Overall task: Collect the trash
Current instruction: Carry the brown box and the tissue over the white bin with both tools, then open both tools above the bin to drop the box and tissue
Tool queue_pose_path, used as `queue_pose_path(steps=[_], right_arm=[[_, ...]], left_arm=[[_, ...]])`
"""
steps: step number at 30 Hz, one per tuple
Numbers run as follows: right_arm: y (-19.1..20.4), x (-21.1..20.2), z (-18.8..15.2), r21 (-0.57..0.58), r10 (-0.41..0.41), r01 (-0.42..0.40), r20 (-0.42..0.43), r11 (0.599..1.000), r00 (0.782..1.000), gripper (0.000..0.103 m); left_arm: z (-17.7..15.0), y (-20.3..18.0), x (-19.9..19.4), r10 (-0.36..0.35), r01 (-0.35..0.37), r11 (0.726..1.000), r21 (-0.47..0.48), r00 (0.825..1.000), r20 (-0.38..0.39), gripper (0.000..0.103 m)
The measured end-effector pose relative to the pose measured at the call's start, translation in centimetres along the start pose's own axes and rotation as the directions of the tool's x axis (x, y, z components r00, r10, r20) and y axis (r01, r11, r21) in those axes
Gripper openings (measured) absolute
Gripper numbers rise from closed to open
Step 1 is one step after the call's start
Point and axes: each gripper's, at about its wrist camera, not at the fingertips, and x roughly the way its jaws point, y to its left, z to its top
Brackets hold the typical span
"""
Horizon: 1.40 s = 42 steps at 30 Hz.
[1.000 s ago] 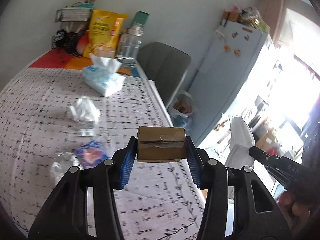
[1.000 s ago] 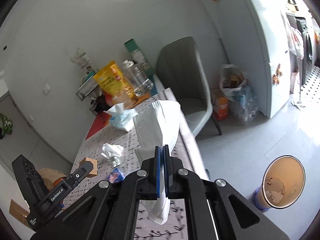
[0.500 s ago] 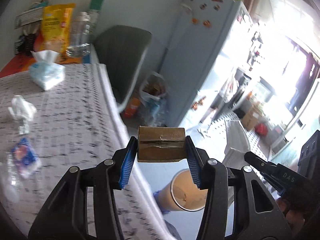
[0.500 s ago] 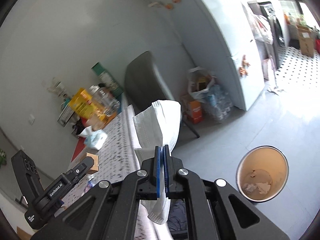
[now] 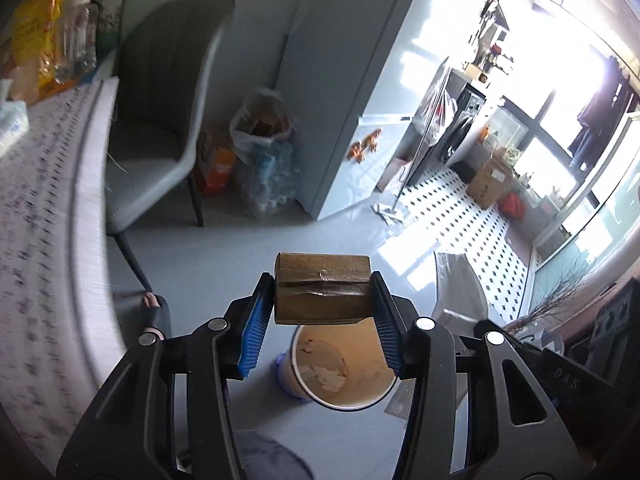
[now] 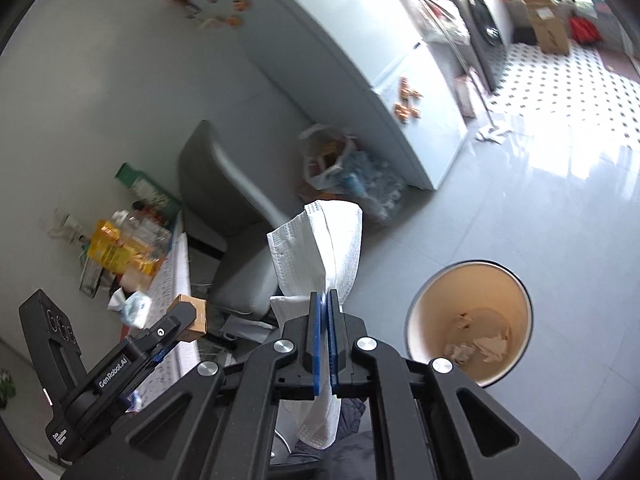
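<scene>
Both grippers loaded above the floor bin.

We see the left gripper (image 5: 323,312) clamping a small cardboard box (image 5: 322,294) directly over the paper bin (image 5: 340,364), whose rim it partly hides. Only the right wrist view shows the right gripper (image 6: 324,340) pinched on a white face mask (image 6: 320,248), the bin (image 6: 468,320) lying off to its side with crumpled scraps inside; the bench (image 5: 44,240) is blurred.
</scene>
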Motion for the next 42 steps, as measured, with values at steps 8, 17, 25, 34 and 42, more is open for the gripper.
queue_pose_path(steps=[8,17,25,34,42], right_arm=[[-6.5,2.7,0.1,0.084,-0.054,0.057,-0.029,0.995,0.998,0.006],[-12.2,8.5,-0.3,0.143,-0.122,0.135,-0.091,0.981,0.988,0.007],[-15.6,11.6,-0.6,0.22,-0.109,0.137,-0.136,0.966,0.985,0.049],[-17.2,6.9,-1.1,0.246,-0.163,0.182,-0.098,0.952,0.982,0.049],[-17.2,2.0,-1.3,0.264,-0.189,0.192,-0.035,0.945,0.981,0.051]], left_arm=[[-1.5,-2.8,5.9,-0.017,0.018,1.0,0.007,0.996,-0.087,0.049],[-2.8,-3.0,10.3,-0.014,0.013,1.0,-0.008,0.987,-0.158,0.049],[-3.4,-3.4,13.0,-0.024,0.021,1.0,-0.017,0.979,-0.205,0.049],[-5.7,-5.1,18.2,-0.129,0.113,0.991,-0.07,0.944,-0.303,0.049],[-5.8,-5.3,16.6,-0.193,0.16,0.977,-0.143,0.946,-0.259,0.085]])
